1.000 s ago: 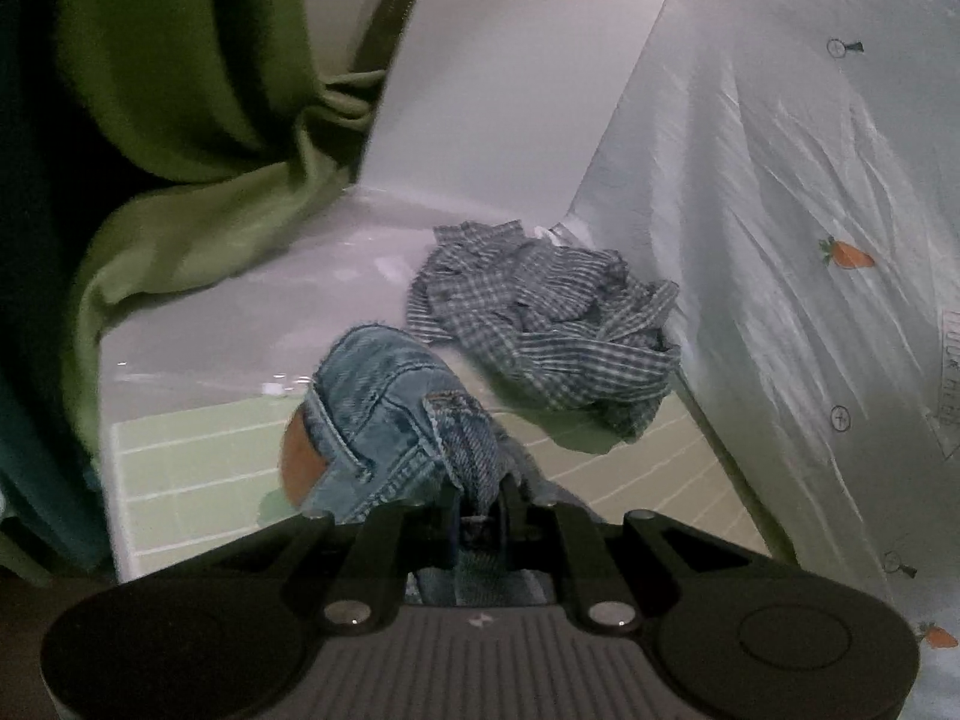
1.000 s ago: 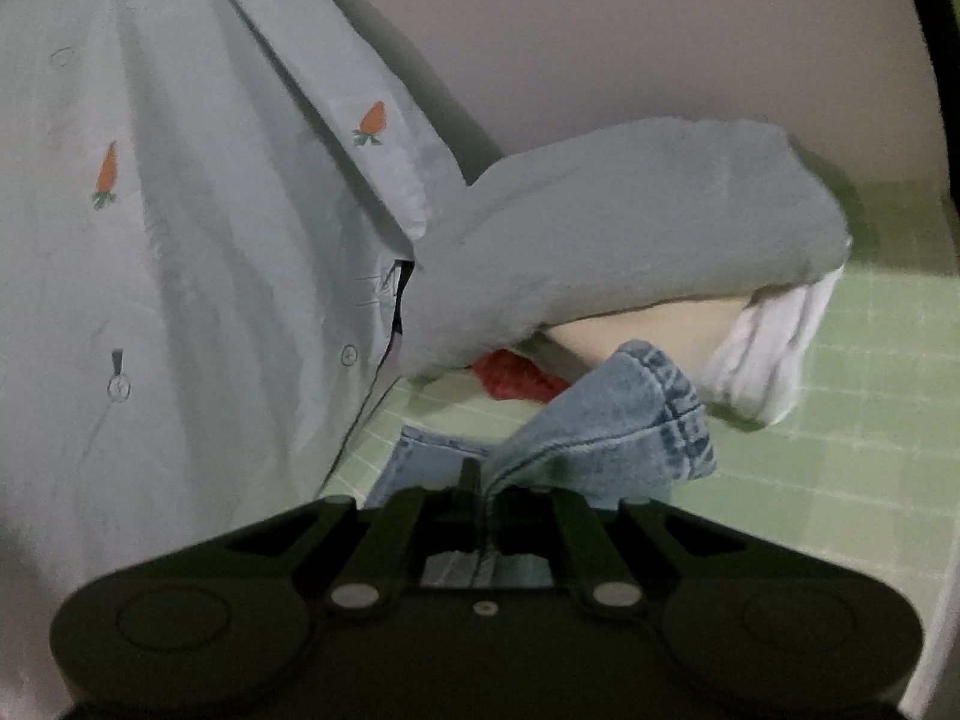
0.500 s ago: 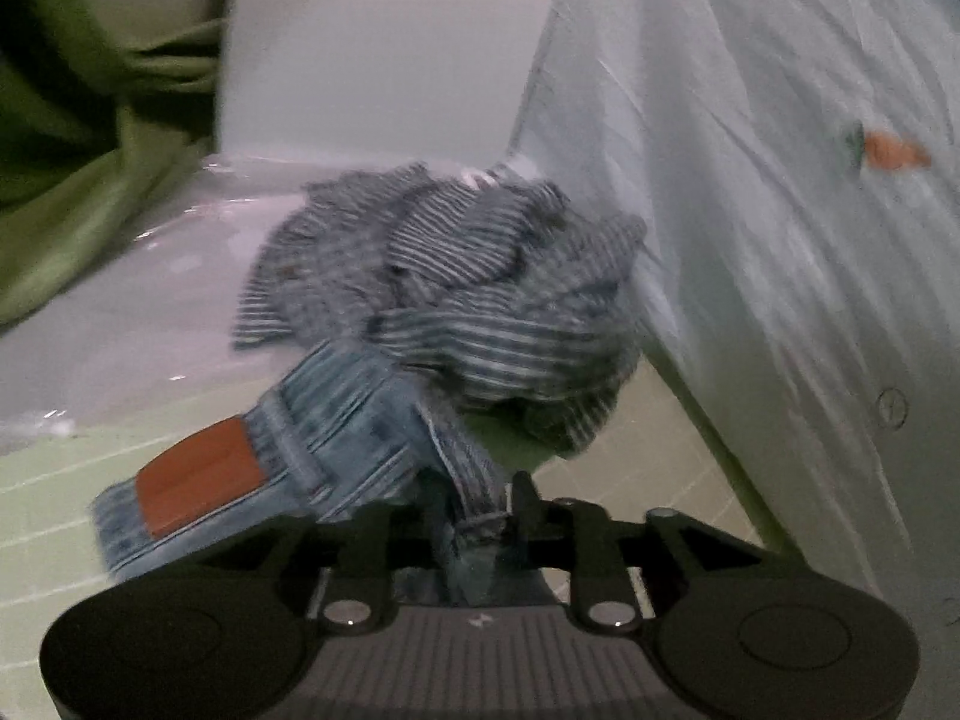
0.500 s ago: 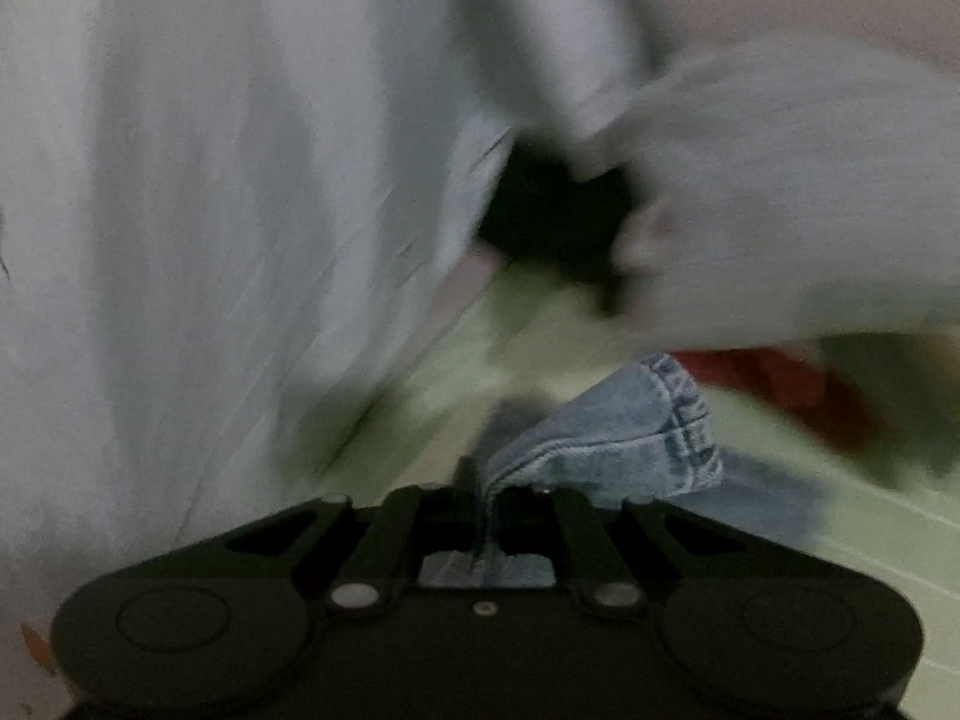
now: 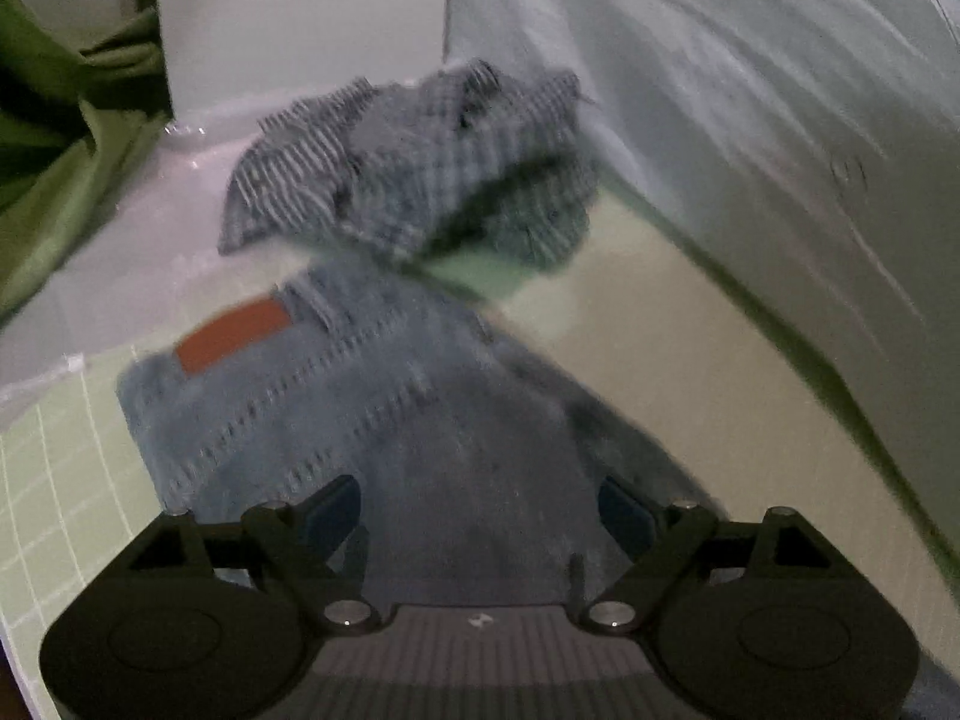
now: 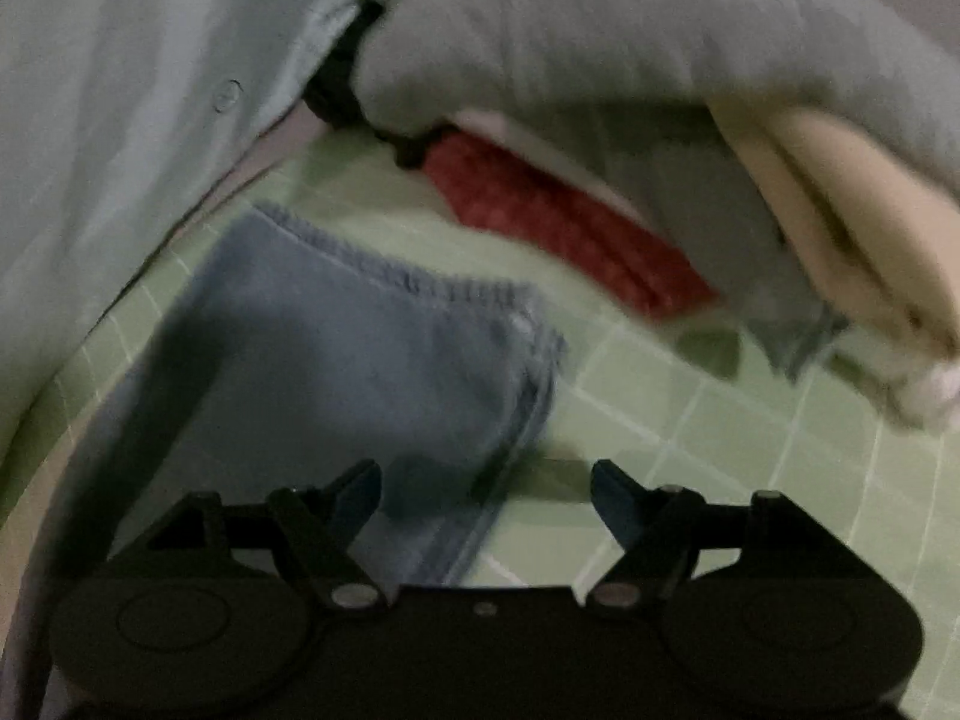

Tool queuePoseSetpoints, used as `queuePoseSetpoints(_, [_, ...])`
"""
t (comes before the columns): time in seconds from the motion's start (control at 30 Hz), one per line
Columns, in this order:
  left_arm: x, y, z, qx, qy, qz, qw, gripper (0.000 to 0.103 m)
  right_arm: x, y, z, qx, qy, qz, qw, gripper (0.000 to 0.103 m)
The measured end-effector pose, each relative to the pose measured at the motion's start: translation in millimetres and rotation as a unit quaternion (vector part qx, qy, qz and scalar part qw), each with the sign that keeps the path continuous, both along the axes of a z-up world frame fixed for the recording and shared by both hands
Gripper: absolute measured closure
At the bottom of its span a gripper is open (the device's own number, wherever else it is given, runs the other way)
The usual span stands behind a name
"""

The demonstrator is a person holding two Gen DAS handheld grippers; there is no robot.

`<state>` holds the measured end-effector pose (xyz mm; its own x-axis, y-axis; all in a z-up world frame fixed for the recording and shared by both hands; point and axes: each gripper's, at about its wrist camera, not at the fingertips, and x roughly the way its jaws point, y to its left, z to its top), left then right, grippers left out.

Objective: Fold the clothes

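My left claw (image 5: 480,507) is spreading, its 2 fingers wide apart and still opening, pinching nothing. The blue denim jeans (image 5: 372,420) lie flat on the green gridded mat (image 5: 54,480) straight ahead of it and pass beneath the gap between the fingers; the pads do not press on the cloth. The waistband with its brown leather patch (image 5: 234,339) sits ahead and to the left of this claw. Beyond the jeans lies a crumpled blue checked shirt (image 5: 408,174), and to the right hangs a pale sheet with carrot prints (image 5: 780,120).

My right claw (image 6: 486,495) is opening too, fingers wide, empty. The hem end of the jeans (image 6: 360,360) lies ahead and left of it, reaching in under its left finger. Farther ahead I see a red cloth (image 6: 564,222) and a stack of folded garments, grey over cream (image 6: 660,30).
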<state>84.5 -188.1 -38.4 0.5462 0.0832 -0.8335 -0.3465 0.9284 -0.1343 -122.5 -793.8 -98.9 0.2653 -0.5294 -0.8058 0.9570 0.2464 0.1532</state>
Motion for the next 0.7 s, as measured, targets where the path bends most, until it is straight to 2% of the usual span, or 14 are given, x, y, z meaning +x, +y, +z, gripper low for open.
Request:
queuePoseSetpoints(0.03, [-1.9,-3.7,-2.2,0.0,0.005,-0.006,1.0,0.016,1.7,0.5,-1.5,-0.007,-0.002,0.006,1.0,0.019])
queuePoseSetpoints(0.1, [-5.3,-11.6,-5.5,0.002,0.014,-0.019,0.9997,0.016,10.6,-0.7,-3.3,-0.018,0.009,0.017,1.0,0.022])
queuePoseSetpoints(0.13, [-7.1,-16.3,-6.9,0.004,0.017,-0.025,0.9995,0.016,14.7,-0.9,-3.5,-0.026,0.017,0.025,0.999,0.035])
queuePoseSetpoints(0.17, [-8.6,-21.0,-7.7,0.009,0.019,-0.034,0.9992,0.016,17.0,-0.3,-2.9,-0.037,0.023,0.036,0.998,0.063])
queuePoseSetpoints(0.23, [-11.4,-30.0,-9.5,0.018,0.024,-0.052,0.9982,0.016,17.5,0.6,-1.3,-0.049,0.027,0.057,0.997,0.089])
queuePoseSetpoints(0.37, [-14.2,-44.0,-19.0,0.037,0.066,-0.092,0.9929,0.016,-6.3,5.2,3.8,-0.049,0.026,0.063,0.996,0.09])
queuePoseSetpoints(0.47, [-22.6,-46.7,-29.1,0.044,0.094,-0.107,0.9888,0.016,-52.1,19.6,5.3,-0.044,0.027,0.032,0.998,0.09])
queuePoseSetpoints(0.6, [-34.8,-49.0,-39.1,0.041,0.114,-0.129,0.9843,0.016,-103.0,41.2,6.4,-0.065,0.079,0.025,0.994,0.089])
queuePoseSetpoints(0.7, [-41.0,-56.1,-43.4,0.052,0.12,-0.147,0.9805,0.015,-117.7,46.7,9.7,-0.071,0.108,0.046,0.99,0.08])
